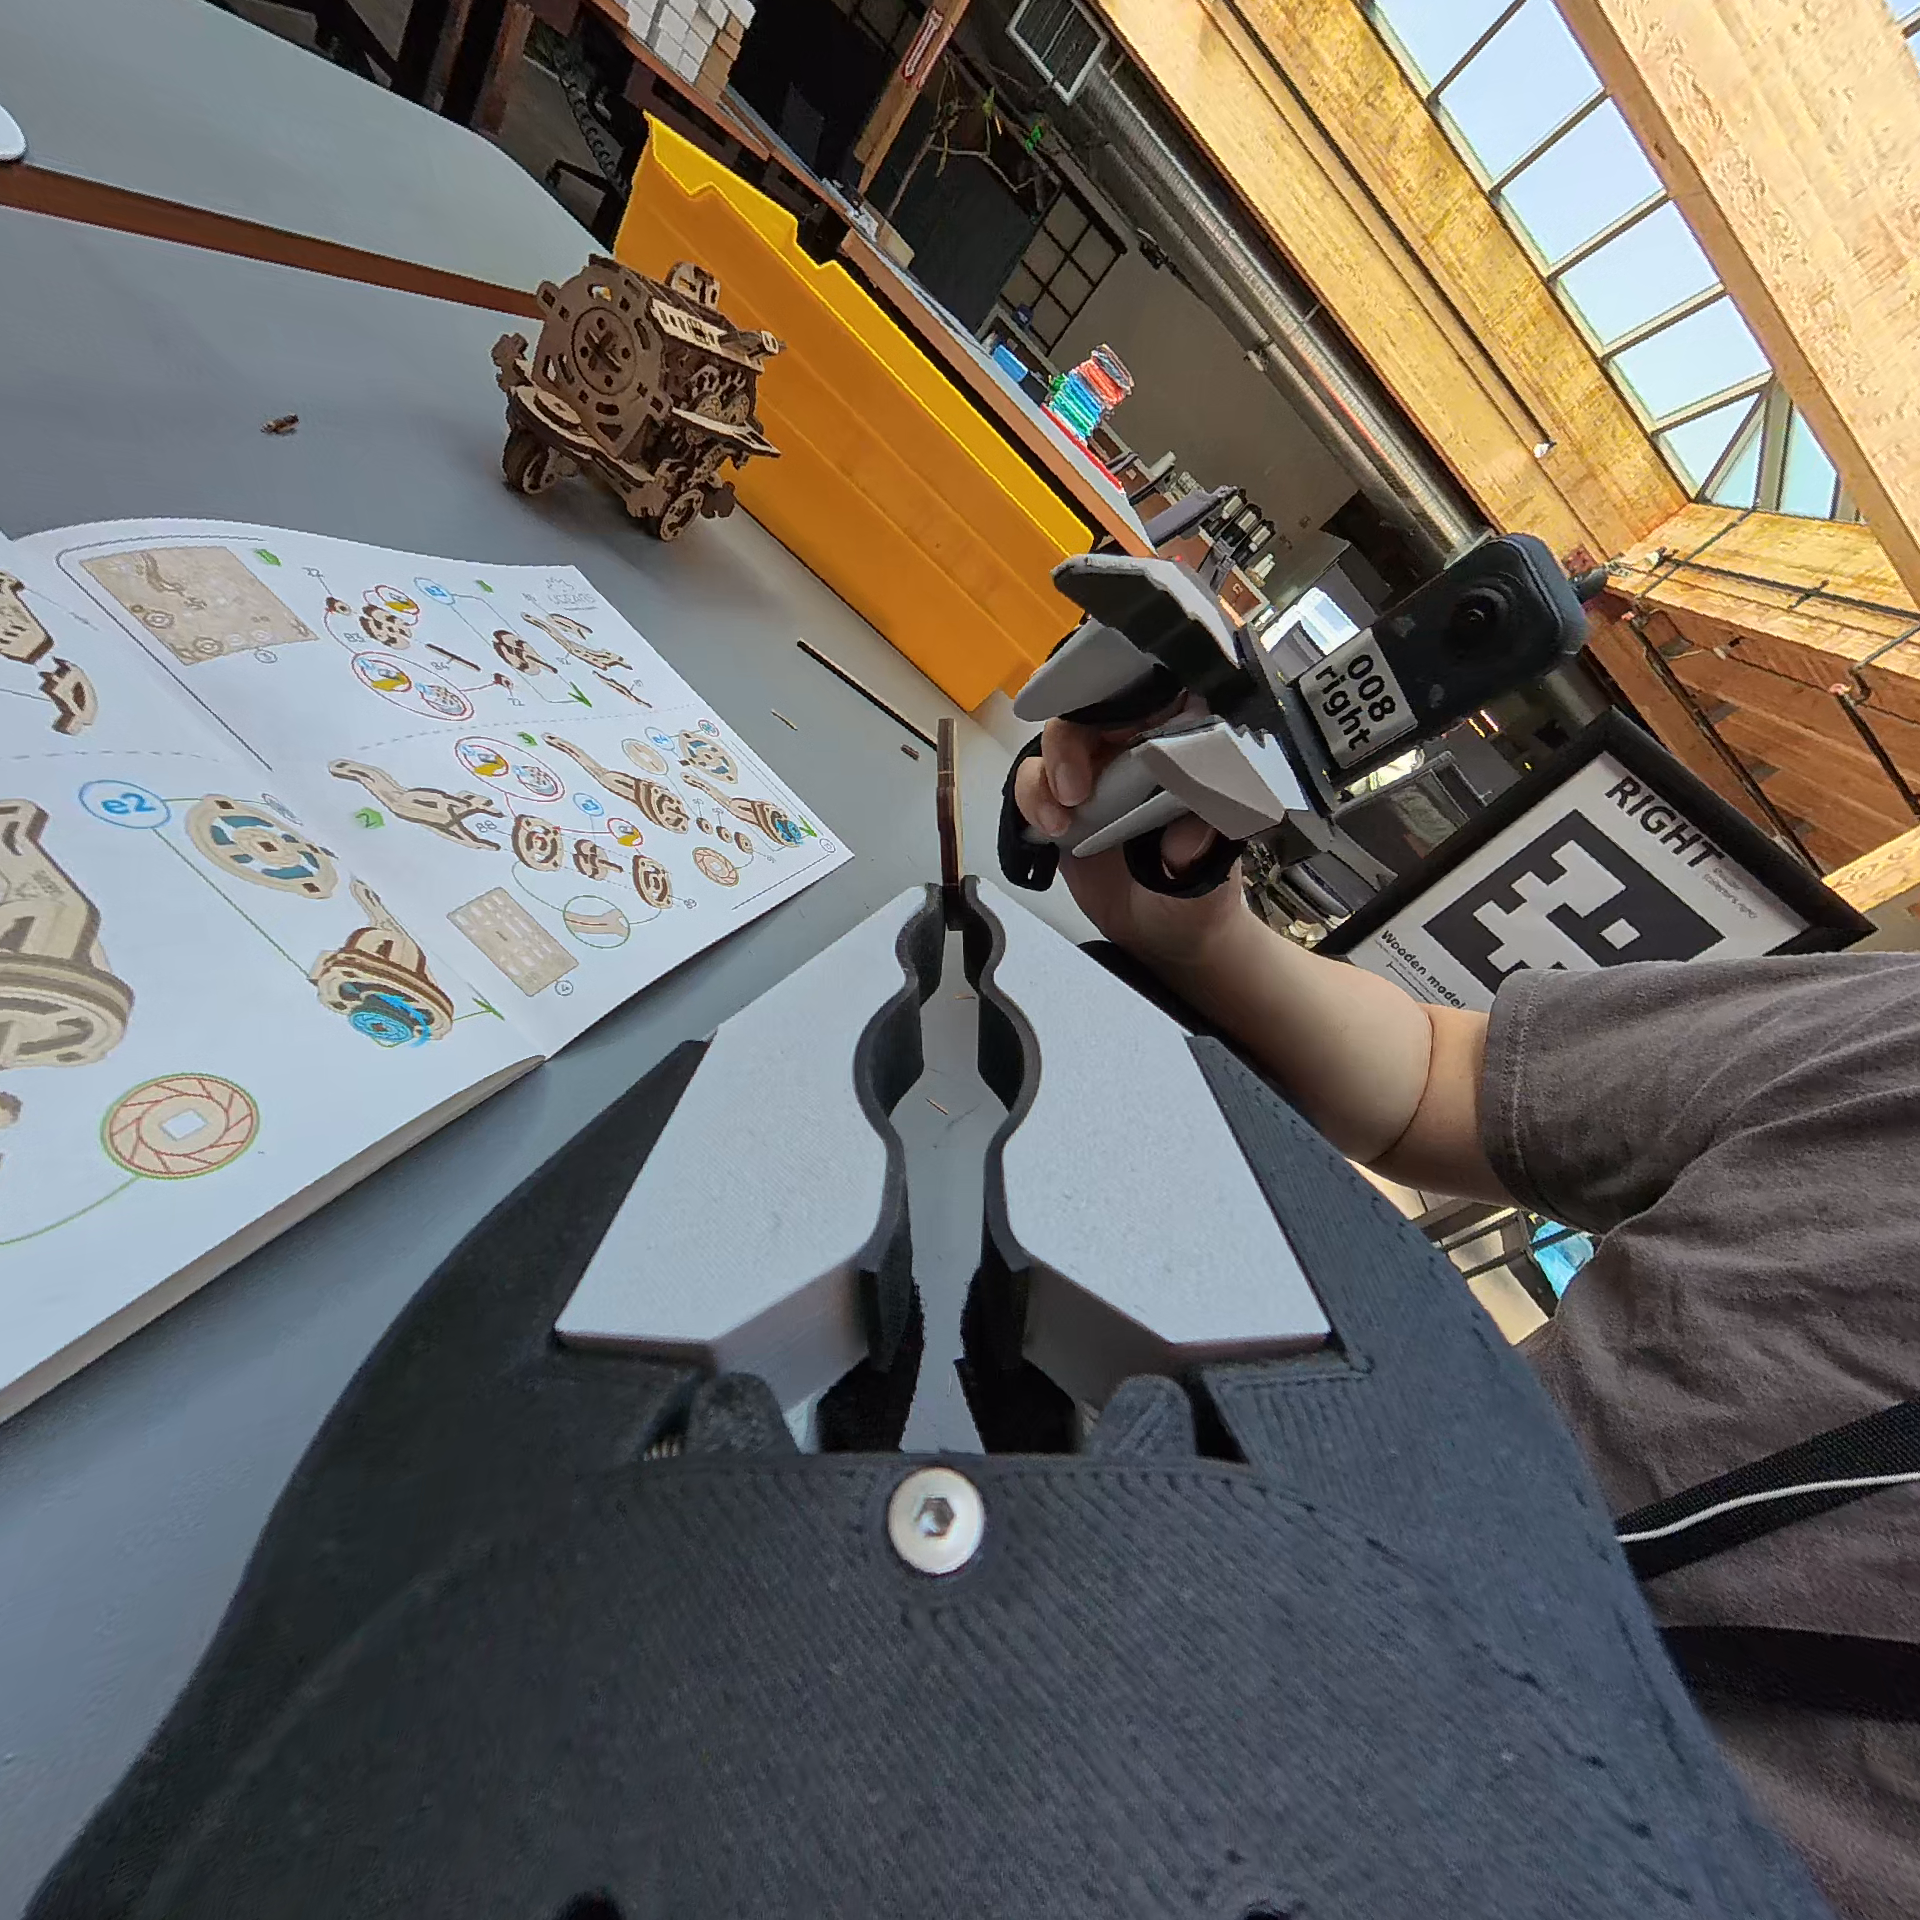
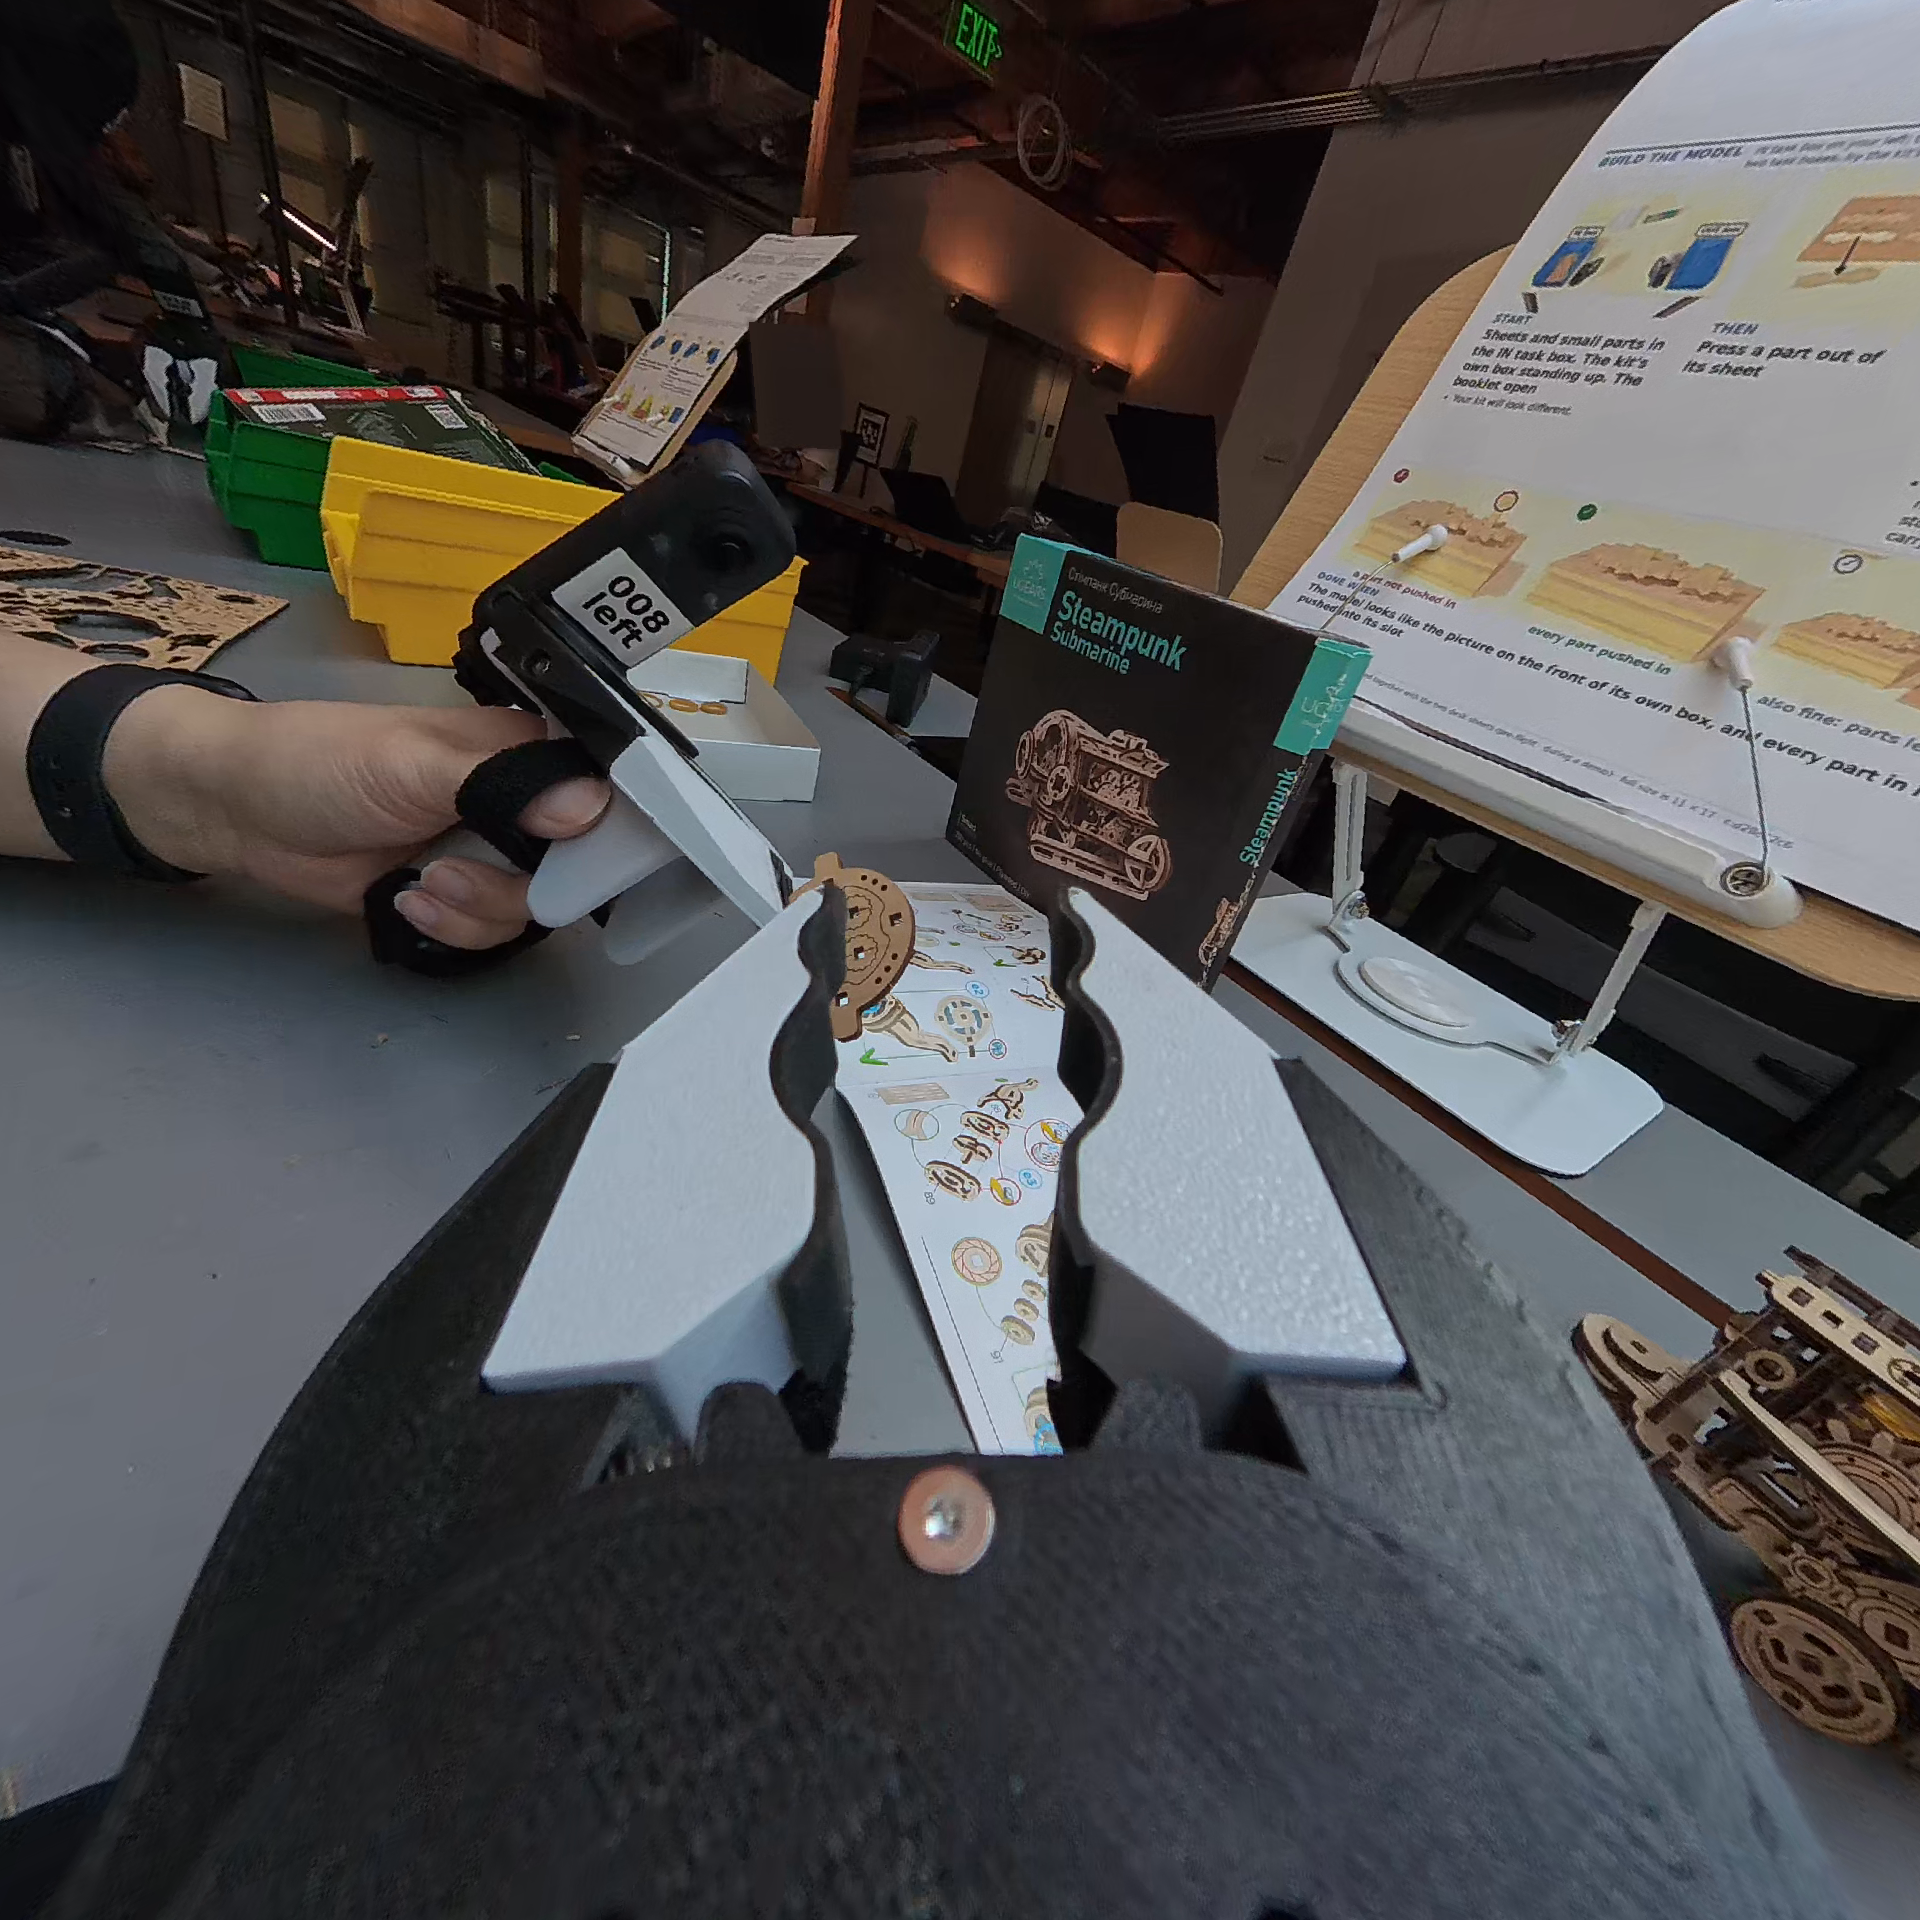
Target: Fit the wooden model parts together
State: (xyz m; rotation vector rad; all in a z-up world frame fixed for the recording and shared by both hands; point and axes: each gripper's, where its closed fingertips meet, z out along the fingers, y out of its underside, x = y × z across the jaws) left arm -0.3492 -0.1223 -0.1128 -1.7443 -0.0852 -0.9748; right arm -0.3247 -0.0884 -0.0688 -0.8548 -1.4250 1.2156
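My left gripper (image 1: 951, 899) is shut on a thin wooden part (image 1: 948, 800), seen edge-on and sticking up from the tips. In the right wrist view it is a round, holed wooden disc (image 2: 873, 951) held by the left gripper (image 2: 774, 894) above the booklet. My right gripper (image 2: 951, 914) is open and empty, with its left fingertip right beside the disc. It also shows in the left wrist view (image 1: 1044, 644), just right of the part. The built wooden model (image 1: 634, 400) stands on the grey table and also shows in the right wrist view (image 2: 1787, 1475).
An open instruction booklet (image 1: 312, 831) lies on the table (image 1: 208, 343). The kit's dark box (image 2: 1143, 758) stands upright behind it. A page stand (image 2: 1455, 1049), yellow bins (image 2: 499, 561), a green bin (image 2: 270, 468), a small white box (image 2: 748, 738) and a punched wooden sheet (image 2: 114, 613) surround the work area. The tips of one gripper are about 7 centimetres away from the tips of the other. The right tips stand about 20 centimetres off the built wooden model (image 1: 634, 400).
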